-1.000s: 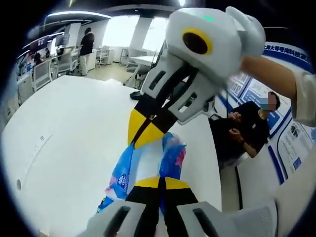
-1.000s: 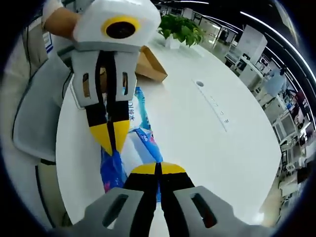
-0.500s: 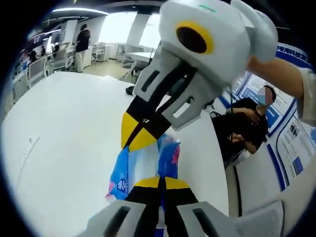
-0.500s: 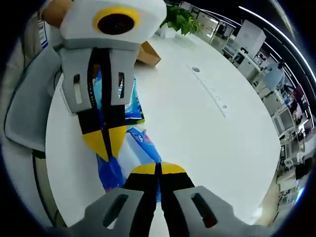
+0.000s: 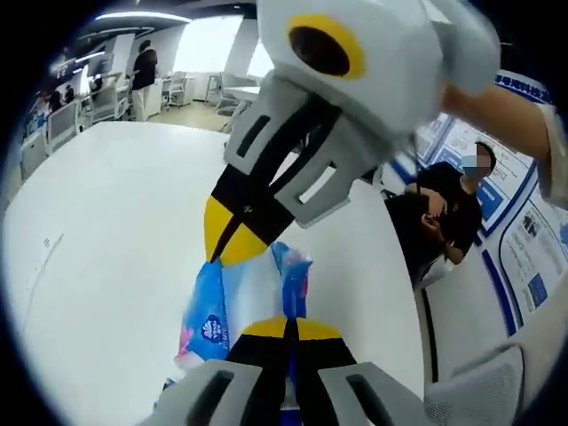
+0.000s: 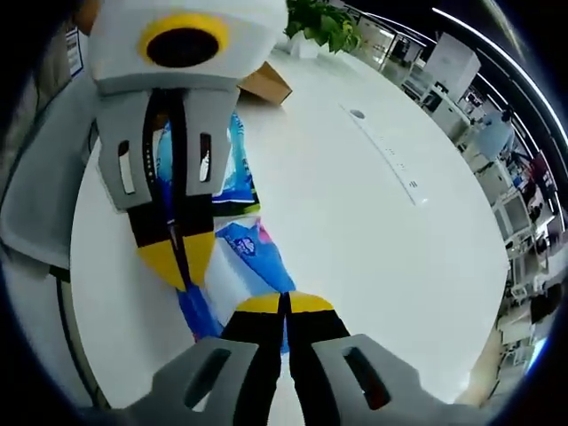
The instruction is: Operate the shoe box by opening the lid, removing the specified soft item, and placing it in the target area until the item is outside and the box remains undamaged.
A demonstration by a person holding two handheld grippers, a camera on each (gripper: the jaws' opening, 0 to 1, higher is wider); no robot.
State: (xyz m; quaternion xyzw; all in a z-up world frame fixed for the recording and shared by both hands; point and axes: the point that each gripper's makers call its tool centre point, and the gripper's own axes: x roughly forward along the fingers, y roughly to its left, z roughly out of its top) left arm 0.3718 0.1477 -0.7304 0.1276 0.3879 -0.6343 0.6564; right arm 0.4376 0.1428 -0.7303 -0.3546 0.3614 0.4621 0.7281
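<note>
Packet (image 5: 253,288): blue-white-pink, soft, crinkled | left gripper (image 5: 286,327) fingers clamped on it | right gripper (image 6: 284,303) likewise

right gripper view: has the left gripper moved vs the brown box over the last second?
Yes. The left gripper has slid down and toward the camera: its body now overlaps the brown box on the white table.

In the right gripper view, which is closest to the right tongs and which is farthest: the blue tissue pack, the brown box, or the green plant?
1. Blue tissue pack: held in the right tongs, just ahead of the tips.
2. Brown box: farther up the white table, behind the left tongs.
3. Green plant: at the table's far end.
</note>
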